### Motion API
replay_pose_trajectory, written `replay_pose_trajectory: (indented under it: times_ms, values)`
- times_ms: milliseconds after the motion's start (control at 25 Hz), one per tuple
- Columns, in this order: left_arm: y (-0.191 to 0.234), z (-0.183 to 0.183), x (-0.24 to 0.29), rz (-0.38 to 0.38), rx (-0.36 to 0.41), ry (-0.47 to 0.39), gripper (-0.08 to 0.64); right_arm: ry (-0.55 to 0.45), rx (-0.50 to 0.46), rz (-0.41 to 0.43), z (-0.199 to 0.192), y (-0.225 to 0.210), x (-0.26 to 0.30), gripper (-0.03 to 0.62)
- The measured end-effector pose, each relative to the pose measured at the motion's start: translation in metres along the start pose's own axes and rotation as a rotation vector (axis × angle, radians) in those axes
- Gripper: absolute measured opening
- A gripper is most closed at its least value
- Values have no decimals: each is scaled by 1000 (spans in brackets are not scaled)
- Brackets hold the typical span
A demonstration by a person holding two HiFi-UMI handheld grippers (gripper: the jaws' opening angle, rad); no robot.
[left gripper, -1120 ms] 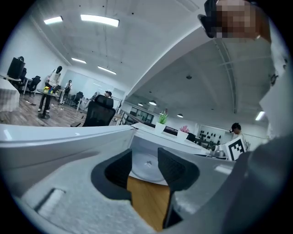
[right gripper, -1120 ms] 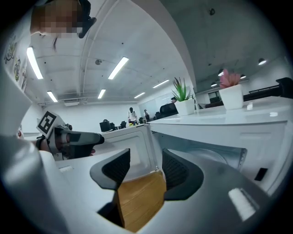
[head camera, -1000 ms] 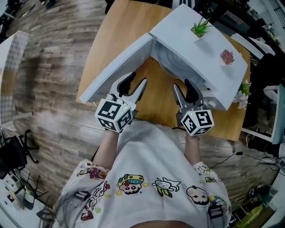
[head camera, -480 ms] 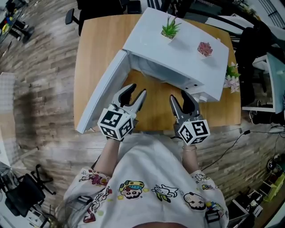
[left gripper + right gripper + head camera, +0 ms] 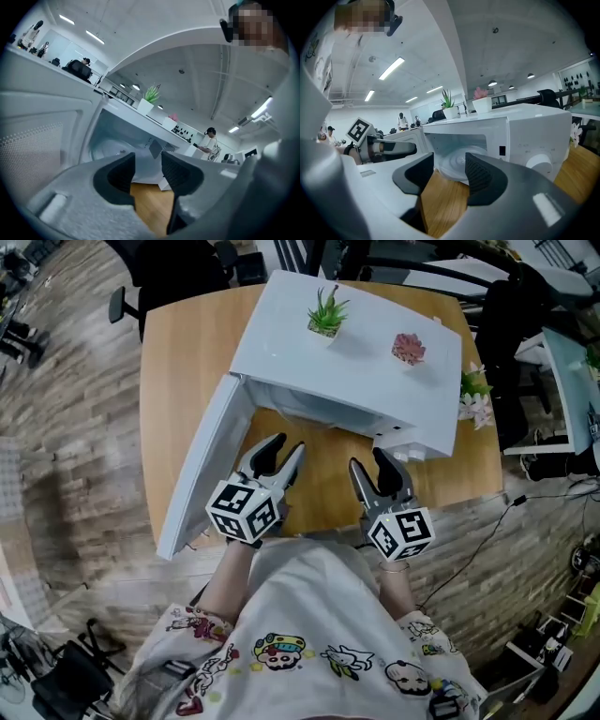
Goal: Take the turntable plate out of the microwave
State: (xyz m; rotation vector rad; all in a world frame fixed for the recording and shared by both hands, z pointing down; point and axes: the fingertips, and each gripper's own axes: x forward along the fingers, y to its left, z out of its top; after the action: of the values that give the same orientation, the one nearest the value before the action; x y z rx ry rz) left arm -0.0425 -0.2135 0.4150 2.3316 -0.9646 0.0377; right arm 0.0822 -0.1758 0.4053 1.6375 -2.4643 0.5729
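The white microwave point(image 5: 356, 362) stands on the wooden table point(image 5: 178, 362) with its door point(image 5: 197, 474) swung wide to the left. The glass turntable plate point(image 5: 457, 164) lies flat inside the cavity; it shows faintly as a pale disc point(image 5: 110, 147) in the left gripper view and is hidden under the microwave's top in the head view. My left gripper point(image 5: 277, 451) point(image 5: 147, 164) is open and empty just in front of the opening, beside the door. Near the control panel side, my right gripper point(image 5: 375, 465) point(image 5: 450, 171) is open and empty, with the plate seen between its jaws further in.
A small green plant point(image 5: 325, 315) and a pink plant point(image 5: 408, 348) stand on top of the microwave. White flowers point(image 5: 473, 395) sit at the table's right edge. The microwave's knob point(image 5: 539, 164) is right of the cavity. Bare wood lies between grippers and microwave.
The head camera has swung, so the microwave sits squarer and further up the view. Both grippers stay open in about the same place before the opening.
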Motion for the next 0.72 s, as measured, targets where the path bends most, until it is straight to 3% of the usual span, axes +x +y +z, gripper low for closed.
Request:
replay_pose_trajectory:
  times_ms: [720]
  values:
    - [56, -63, 46, 59, -134, 79, 172, 44, 86, -48, -39, -12, 17, 202]
